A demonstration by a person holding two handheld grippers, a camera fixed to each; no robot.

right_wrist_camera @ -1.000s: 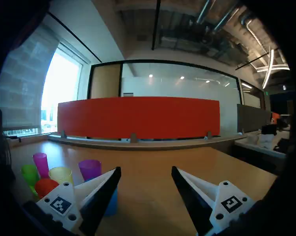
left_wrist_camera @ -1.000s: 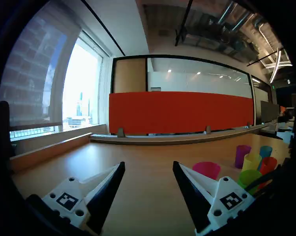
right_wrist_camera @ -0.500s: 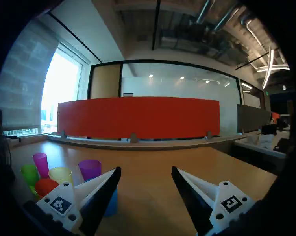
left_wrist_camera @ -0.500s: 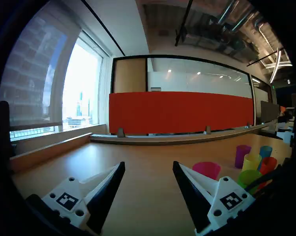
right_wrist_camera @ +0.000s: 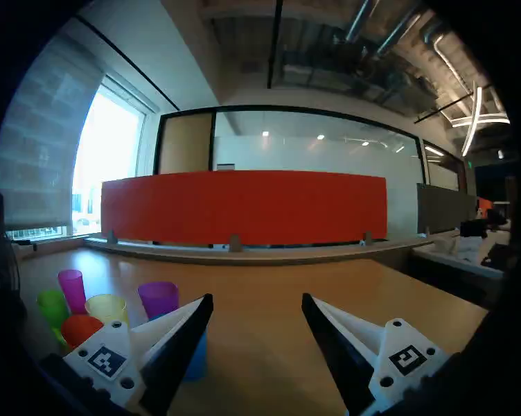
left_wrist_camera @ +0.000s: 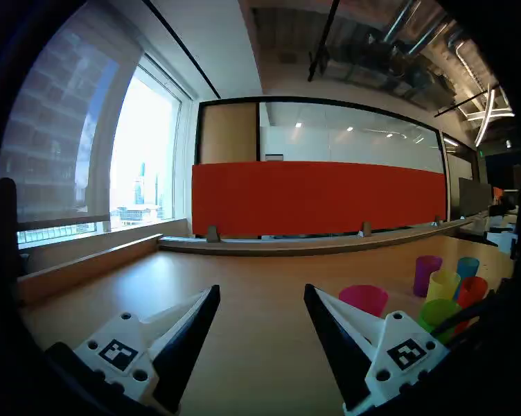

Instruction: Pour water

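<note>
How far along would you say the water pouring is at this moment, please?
Done: nothing visible. The pink cup and purple cup stand upright among other cups on the desk; whether any holds water cannot be seen. In hand: nothing, as the left gripper and right gripper are both open above the desk. Left: grasping a cup and pouring.

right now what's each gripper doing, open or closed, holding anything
left gripper: open, holding nothing
right gripper: open, holding nothing
</note>
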